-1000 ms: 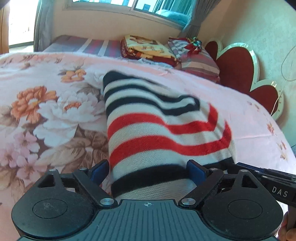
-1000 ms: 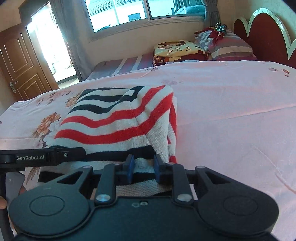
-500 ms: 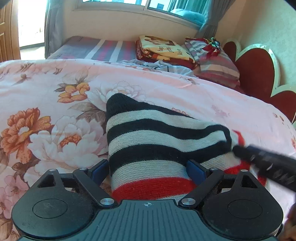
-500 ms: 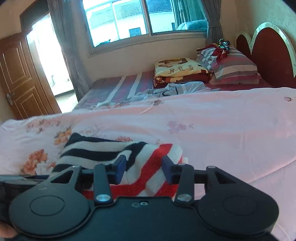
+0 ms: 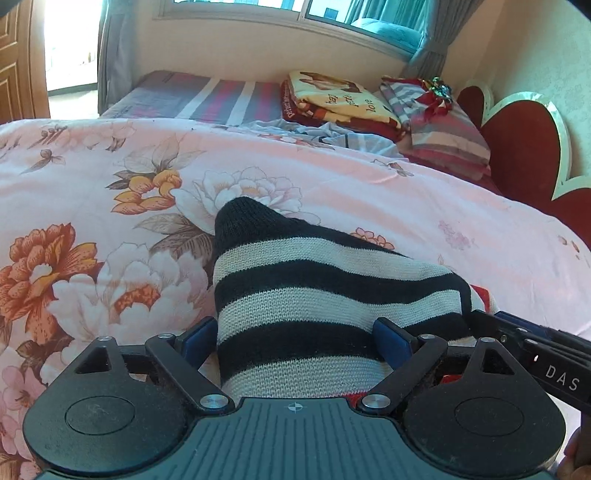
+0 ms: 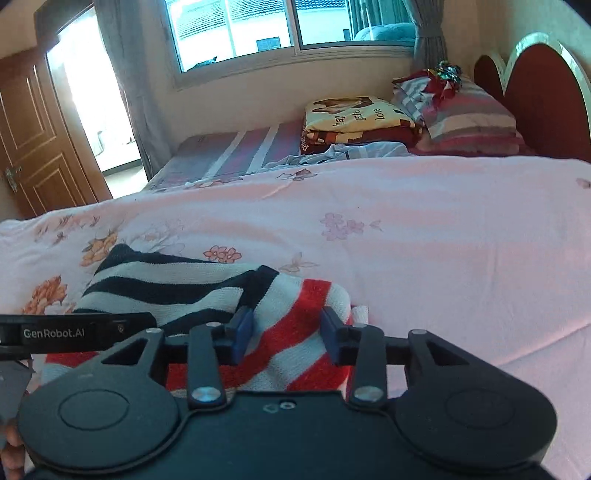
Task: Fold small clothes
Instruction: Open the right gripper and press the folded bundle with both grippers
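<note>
My left tongs (image 5: 293, 338) stand wide over the near end of the striped knit garment (image 5: 314, 295), blue pads either side of the cloth without pinching it. My right tongs (image 6: 286, 334) are likewise parted, more narrowly, with the red-and-white folded edge lying between the fingers, not gripped. Each tool shows in the other's view as a dark bar low at the side. The garment lies bunched on the pink floral bedspread (image 5: 110, 206), black-and-white stripes on top, red stripes tucked at its right side; from the left view one black corner rises to a peak toward the far side. Both tools are held low and nearly level, pointing across the bed. Beyond the garment the bedspread runs bare to a second striped mattress (image 6: 236, 147), a folded yellow blanket (image 6: 354, 114), striped pillows (image 6: 469, 114) and a red heart-shaped headboard (image 5: 524, 147) under the window (image 6: 288, 26). A second ago my right tongs were pinched on the cloth and the red stripes lay spread on top; now those tongs have let go and the black-and-white half covers most of the red.
</note>
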The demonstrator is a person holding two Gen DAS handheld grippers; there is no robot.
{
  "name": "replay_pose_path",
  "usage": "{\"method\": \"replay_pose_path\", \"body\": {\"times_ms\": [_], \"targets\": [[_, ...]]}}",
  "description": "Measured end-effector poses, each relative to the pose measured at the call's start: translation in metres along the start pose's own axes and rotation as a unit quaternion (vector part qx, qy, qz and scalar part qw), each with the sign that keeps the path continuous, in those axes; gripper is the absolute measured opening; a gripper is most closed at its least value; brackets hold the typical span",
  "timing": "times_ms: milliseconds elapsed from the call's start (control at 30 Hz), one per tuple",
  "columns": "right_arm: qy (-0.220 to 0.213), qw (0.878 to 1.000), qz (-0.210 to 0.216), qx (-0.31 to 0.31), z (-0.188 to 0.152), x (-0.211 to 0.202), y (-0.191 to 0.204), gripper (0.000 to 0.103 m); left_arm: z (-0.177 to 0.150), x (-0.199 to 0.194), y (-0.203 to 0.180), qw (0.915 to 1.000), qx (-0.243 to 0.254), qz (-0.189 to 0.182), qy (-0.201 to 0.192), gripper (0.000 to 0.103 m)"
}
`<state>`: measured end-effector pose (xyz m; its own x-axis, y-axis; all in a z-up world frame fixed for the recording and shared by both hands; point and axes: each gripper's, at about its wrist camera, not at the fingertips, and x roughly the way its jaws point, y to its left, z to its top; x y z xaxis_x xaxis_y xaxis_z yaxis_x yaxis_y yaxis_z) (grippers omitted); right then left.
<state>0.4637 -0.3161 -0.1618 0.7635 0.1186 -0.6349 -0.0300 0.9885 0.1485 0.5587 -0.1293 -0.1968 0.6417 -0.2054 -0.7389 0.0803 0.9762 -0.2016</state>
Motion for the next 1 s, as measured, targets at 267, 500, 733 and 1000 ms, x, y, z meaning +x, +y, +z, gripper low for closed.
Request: {"method": "replay_pose_path", "body": {"times_ms": [267,500,733,1000], "targets": [[-0.011,1.000,0.008,0.016,0.001,-0.026,0.005,0.041,-0.015,-0.022,-0.003,0.9999,0.012,0.002,-0.002,0.091],[-0.053,0.998,0.022,-0.014,-0.032,-0.086,0.022,0.041,-0.050,-0.055,-0.005,0.9995,0.026,-0.013,-0.017,0.091],[-0.021,0.999,-0.012,-0.044,-0.067,-0.092,0.025,0.040,-0.069,-0.074,-0.014,0.9985,0.047,-0.008,-0.026,0.091],[-0.027,0.999,-0.008,-0.026,-0.071,-0.117,0.024,0.041,-0.078,-0.092,-0.020,0.9971,0.071,-0.010,-0.027,0.091]]}}
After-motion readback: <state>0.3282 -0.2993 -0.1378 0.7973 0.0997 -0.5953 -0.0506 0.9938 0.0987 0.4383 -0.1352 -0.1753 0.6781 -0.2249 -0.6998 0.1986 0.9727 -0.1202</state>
